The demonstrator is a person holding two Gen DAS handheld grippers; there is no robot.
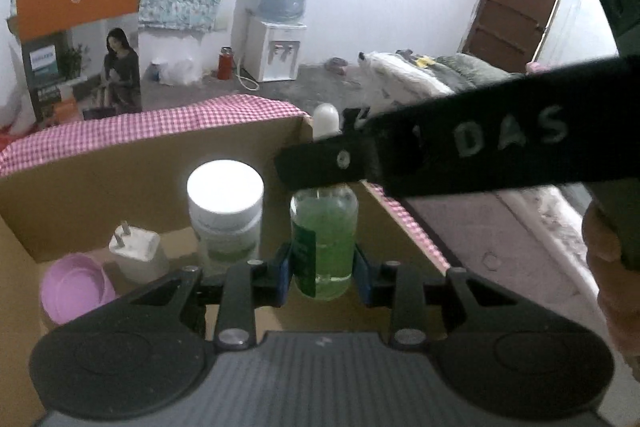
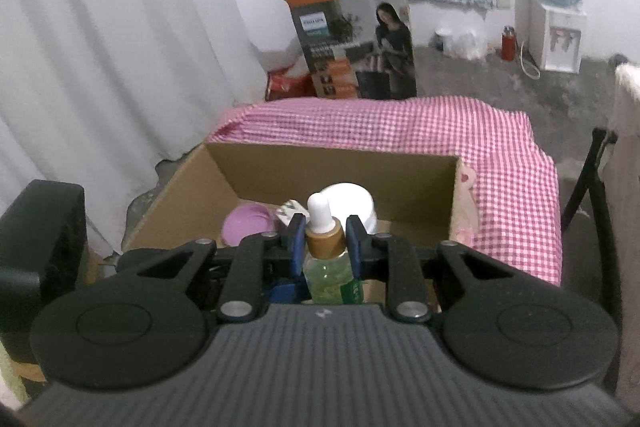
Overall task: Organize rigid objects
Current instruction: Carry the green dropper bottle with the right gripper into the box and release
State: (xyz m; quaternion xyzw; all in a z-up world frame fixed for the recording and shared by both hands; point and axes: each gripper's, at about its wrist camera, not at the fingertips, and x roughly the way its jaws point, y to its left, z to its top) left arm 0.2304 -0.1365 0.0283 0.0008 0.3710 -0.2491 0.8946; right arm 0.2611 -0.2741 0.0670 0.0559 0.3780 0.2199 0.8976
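At lower centre of both views, a dropper bottle (image 1: 325, 239) of green liquid is clamped twice: the left gripper (image 1: 323, 273) has its fingers on the body, the right gripper (image 2: 322, 241) on the gold collar. Behind it, mid-frame, an open cardboard box (image 2: 336, 163) holds a white jar (image 1: 225, 205), a charger plug (image 1: 136, 249) and a purple lid (image 1: 76, 287).

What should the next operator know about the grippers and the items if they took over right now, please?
Left gripper: jaws shut on the body of the green dropper bottle.
Right gripper: jaws shut on that bottle's gold collar.
The bottle is held over the cardboard box.
Done: white-lidded jar, white charger plug and purple bowl are in the box.
Left: set the bottle down and release both grippers.
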